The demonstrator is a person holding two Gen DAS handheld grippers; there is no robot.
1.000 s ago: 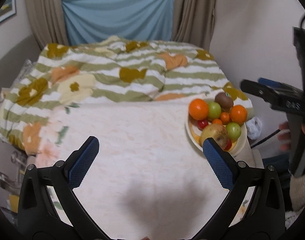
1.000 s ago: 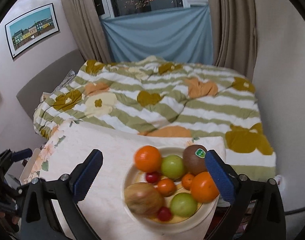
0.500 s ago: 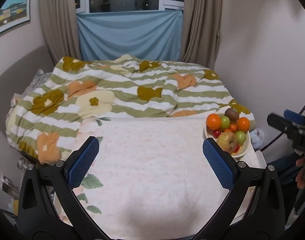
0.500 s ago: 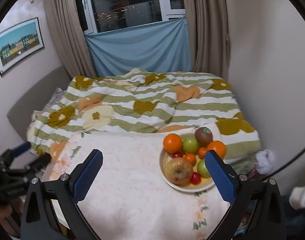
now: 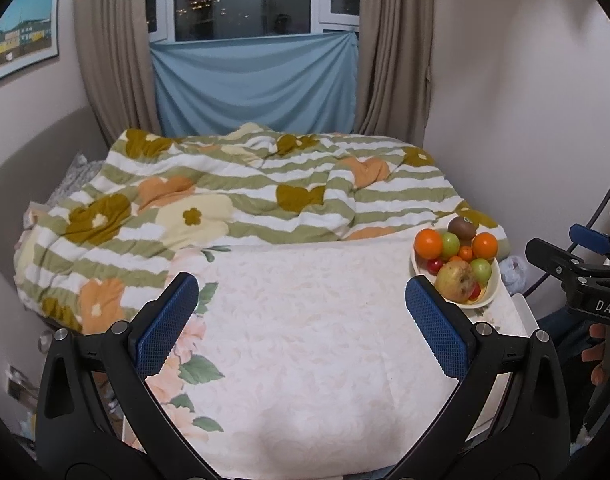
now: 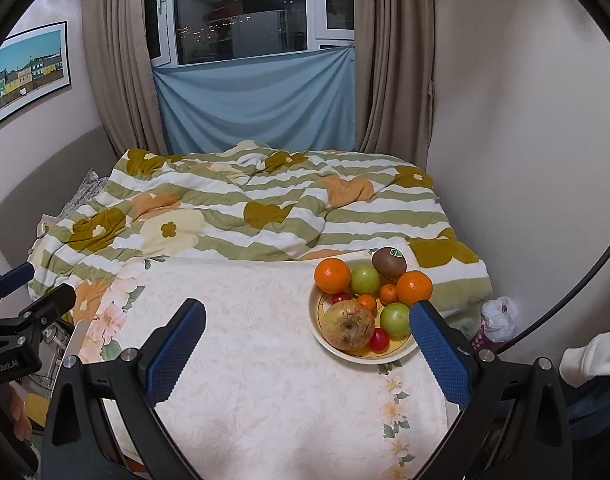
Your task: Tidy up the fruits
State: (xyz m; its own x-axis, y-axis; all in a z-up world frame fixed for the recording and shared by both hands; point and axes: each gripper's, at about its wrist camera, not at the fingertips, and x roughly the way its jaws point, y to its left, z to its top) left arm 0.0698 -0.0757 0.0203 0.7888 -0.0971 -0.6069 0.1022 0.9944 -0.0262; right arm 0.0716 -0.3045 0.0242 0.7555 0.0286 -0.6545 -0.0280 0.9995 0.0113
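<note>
A cream bowl (image 6: 319, 328) sits at the far right of a table with a pale floral cloth (image 6: 257, 344). It also shows in the left wrist view (image 5: 491, 294). It holds a large yellow apple (image 6: 348, 326), two oranges (image 6: 332, 275), green fruits (image 6: 365, 280), a kiwi (image 6: 389, 261), small tangerines and red tomatoes. My left gripper (image 5: 301, 304) is open and empty over the table's middle. My right gripper (image 6: 307, 336) is open and empty, just short of the bowl.
A bed with a striped floral duvet (image 5: 245, 200) lies behind the table. Curtains and a blue cloth hang at the window. The wall (image 6: 525, 140) stands close on the right. A white bag (image 6: 499, 316) lies beside the bed.
Both grippers have pulled back and risen away from the bowl, so the bowl looks smaller and more of the table and room shows. Both stay open.
</note>
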